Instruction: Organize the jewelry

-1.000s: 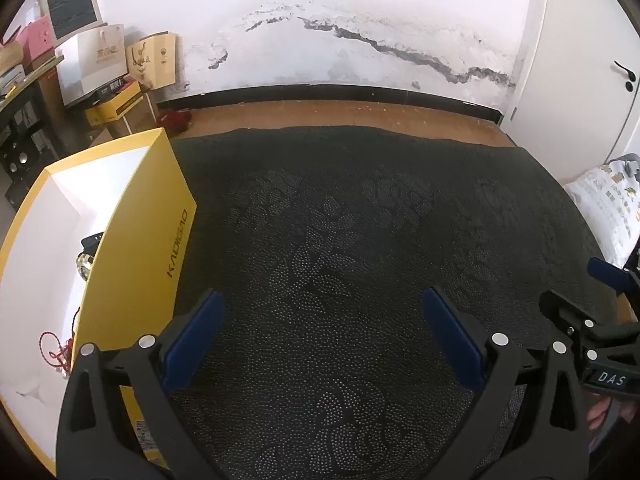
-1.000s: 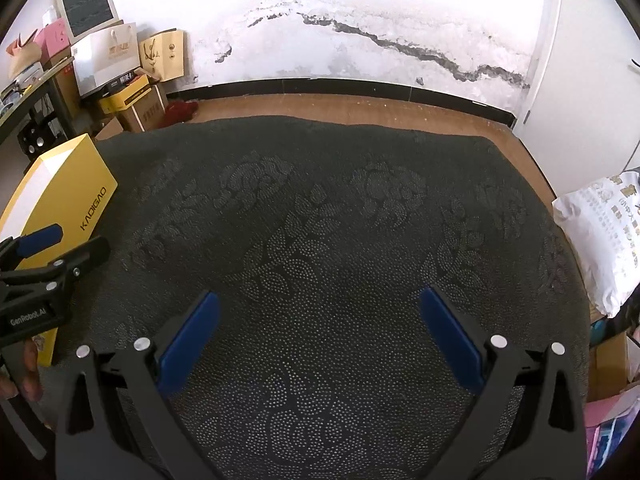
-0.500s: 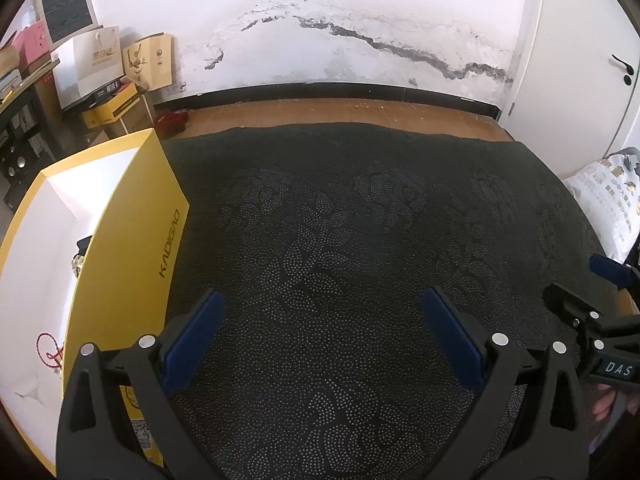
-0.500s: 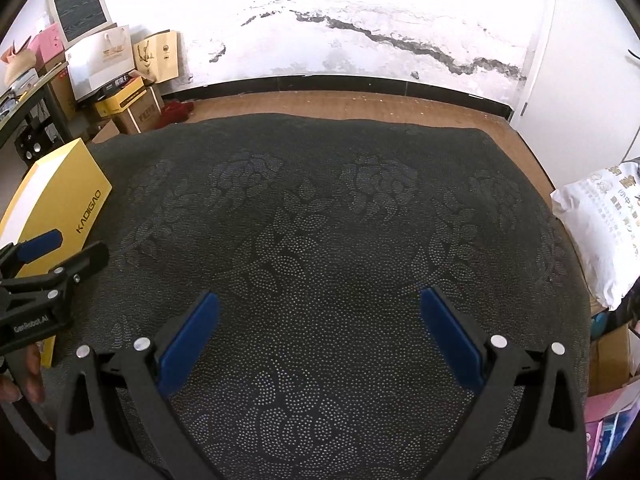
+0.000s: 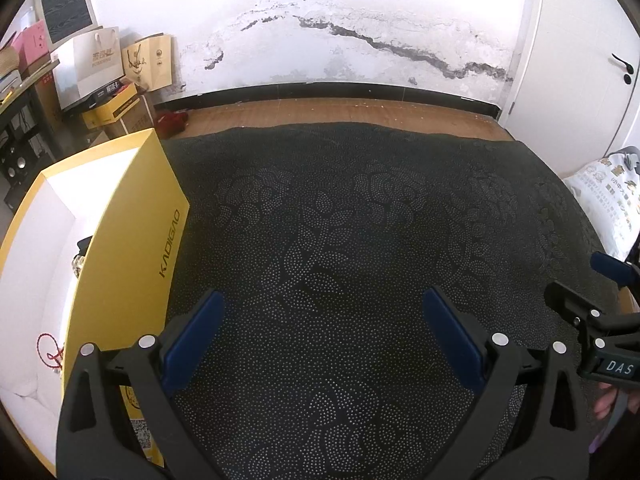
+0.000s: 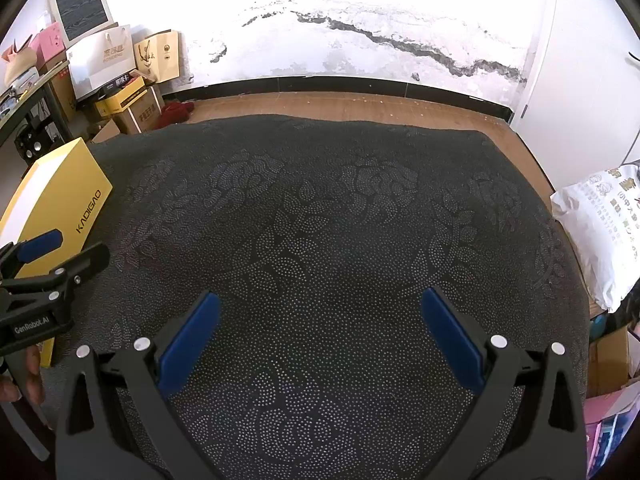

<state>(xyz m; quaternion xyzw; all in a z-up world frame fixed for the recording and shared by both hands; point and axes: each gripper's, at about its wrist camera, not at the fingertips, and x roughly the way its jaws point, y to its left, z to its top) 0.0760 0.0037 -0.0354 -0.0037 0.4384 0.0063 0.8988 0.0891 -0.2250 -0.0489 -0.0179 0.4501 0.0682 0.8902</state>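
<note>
A dark cloth with a dotted floral pattern (image 5: 340, 240) covers the counter and fills most of both views, its far edge meeting a strip of wooden floor (image 5: 340, 114) below a white wall with a long dark crack (image 5: 400, 50). On the left end of the cloth stands an open yellow box (image 5: 132, 248) with "KADIGAO" printed on its side and a white lining. Inside it, seen from the left wrist view, lies a small dark-and-metal piece of jewelry (image 5: 80, 258) near the middle of the long wall, partly hidden by that wall, and a red cord bracelet (image 5: 50, 354) lies nearer the camera. A white printed bag (image 6: 600, 232) sits beyond the right edge of the cloth. The left claw (image 5: 322, 334) hovers over the cloth just beside the box, its blue-padded fingers (image 5: 196, 340) spread wide and holding nothing. The right claw (image 6: 320, 332) hangs over bare cloth well apart from the box, also spread wide and empty. Each claw shows at the edge of the other's view.
</note>
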